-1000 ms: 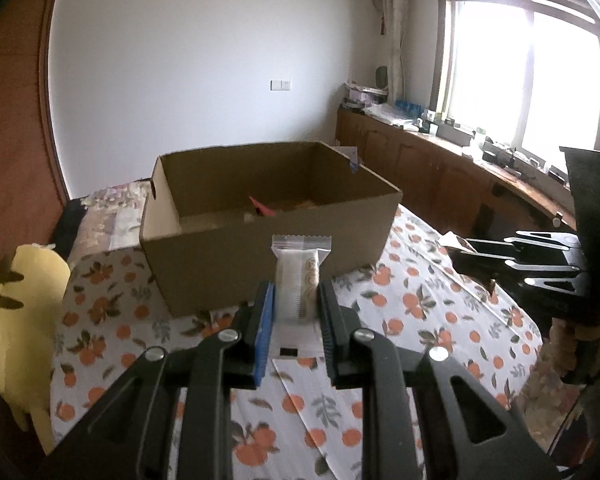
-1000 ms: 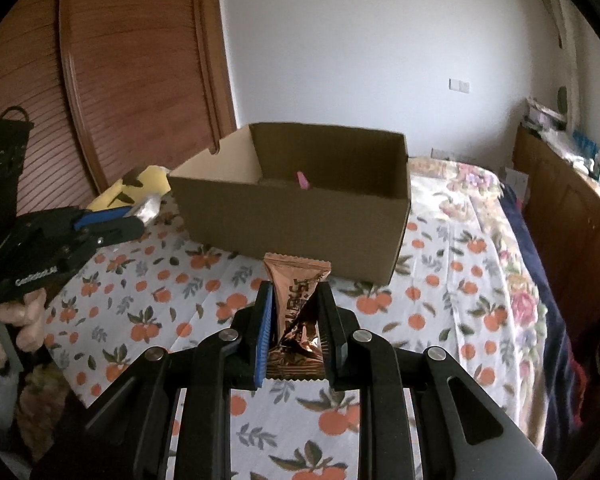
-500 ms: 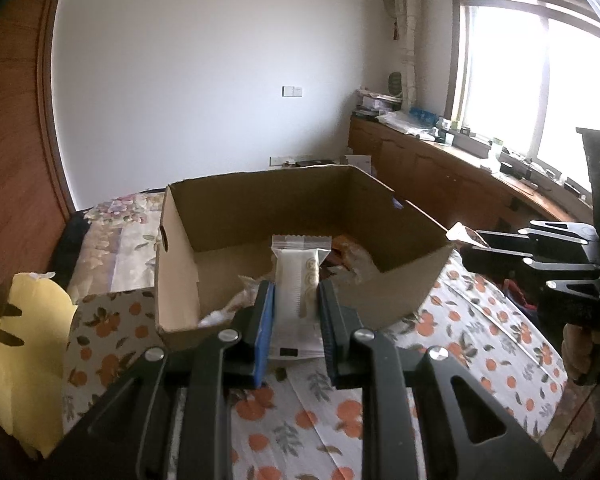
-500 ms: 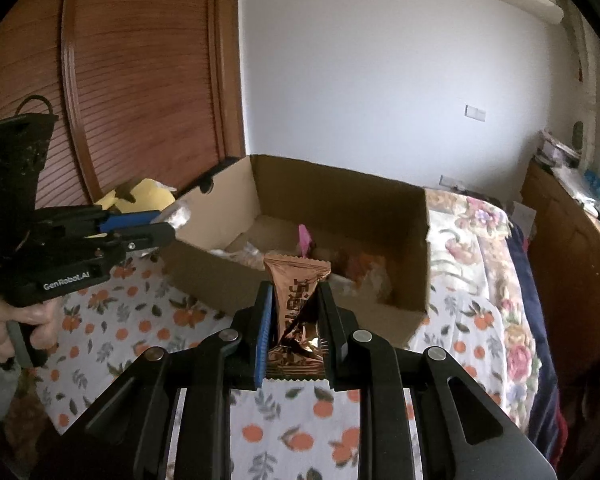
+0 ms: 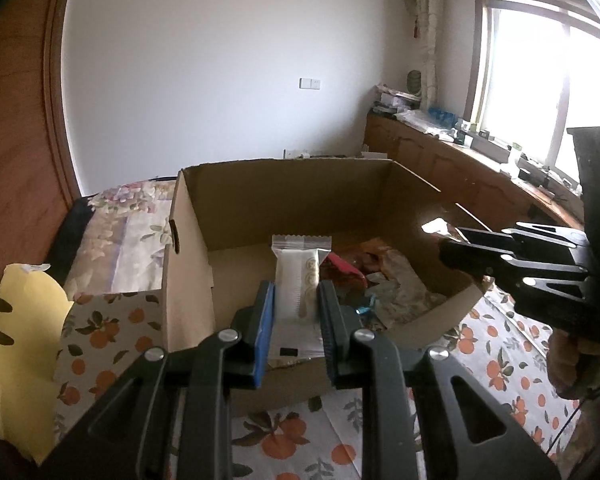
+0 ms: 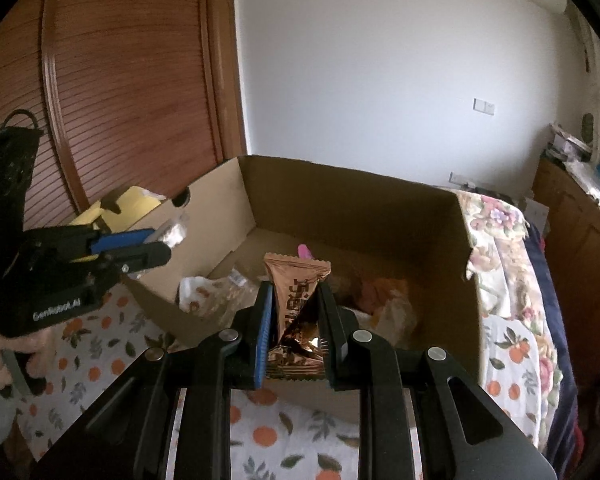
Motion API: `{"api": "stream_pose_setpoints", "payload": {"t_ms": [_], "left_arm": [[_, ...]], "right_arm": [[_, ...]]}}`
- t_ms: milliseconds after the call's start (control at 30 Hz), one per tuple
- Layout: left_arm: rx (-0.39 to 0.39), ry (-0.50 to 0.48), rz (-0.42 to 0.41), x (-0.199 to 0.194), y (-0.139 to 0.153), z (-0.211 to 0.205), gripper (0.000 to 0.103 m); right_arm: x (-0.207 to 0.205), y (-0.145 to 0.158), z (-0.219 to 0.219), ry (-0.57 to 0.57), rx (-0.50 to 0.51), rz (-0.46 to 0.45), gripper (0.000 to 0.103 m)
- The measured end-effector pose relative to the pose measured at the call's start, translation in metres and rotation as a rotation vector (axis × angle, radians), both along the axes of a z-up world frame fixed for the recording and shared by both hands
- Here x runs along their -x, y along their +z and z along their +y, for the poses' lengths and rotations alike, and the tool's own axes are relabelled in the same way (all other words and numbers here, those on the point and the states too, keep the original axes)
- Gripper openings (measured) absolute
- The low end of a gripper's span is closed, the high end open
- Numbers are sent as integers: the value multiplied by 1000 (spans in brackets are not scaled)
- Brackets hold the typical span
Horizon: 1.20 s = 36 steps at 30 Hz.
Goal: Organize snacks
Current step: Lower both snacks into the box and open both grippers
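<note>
Crinkly film on both: your left tongs [image 5: 296, 312] clamp the white snack packet [image 5: 300, 276], your right tongs [image 6: 296, 316] the brown wrapper [image 6: 298, 296], each poking forward over the cardboard box [image 5: 188, 256]. Likely light, slippery and crushable, so keep pinching mid-body, gently.

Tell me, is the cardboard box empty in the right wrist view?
No, the cardboard box already holds several snack packets on its floor, beyond the brown packet held in the right tool.

both grippers [image 5: 296, 304] now over box [image 5: 300, 188]
</note>
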<state>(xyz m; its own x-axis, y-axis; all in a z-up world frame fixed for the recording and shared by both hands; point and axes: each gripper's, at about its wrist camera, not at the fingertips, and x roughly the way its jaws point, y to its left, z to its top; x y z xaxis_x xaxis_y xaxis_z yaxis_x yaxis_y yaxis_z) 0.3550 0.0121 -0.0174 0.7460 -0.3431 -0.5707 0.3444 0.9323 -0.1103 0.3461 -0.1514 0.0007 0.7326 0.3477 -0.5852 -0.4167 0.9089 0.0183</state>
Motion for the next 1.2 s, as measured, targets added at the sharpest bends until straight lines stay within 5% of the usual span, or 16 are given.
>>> {"api": "stream_pose_setpoints", "payload": {"t_ms": [500,733,1200], "left_arm": [[-25,10,14,-9,-10,-15,21],[-44,42,9,-11,-13,-19,35],[-77,67,-44,56,9,-12,48]], "right_arm": [[-21,-22,-8,-32,-24,47,20],[-21,-22,-9,-33,-23,40,30],[54,6,-21,-38,-77,-7,40]]}}
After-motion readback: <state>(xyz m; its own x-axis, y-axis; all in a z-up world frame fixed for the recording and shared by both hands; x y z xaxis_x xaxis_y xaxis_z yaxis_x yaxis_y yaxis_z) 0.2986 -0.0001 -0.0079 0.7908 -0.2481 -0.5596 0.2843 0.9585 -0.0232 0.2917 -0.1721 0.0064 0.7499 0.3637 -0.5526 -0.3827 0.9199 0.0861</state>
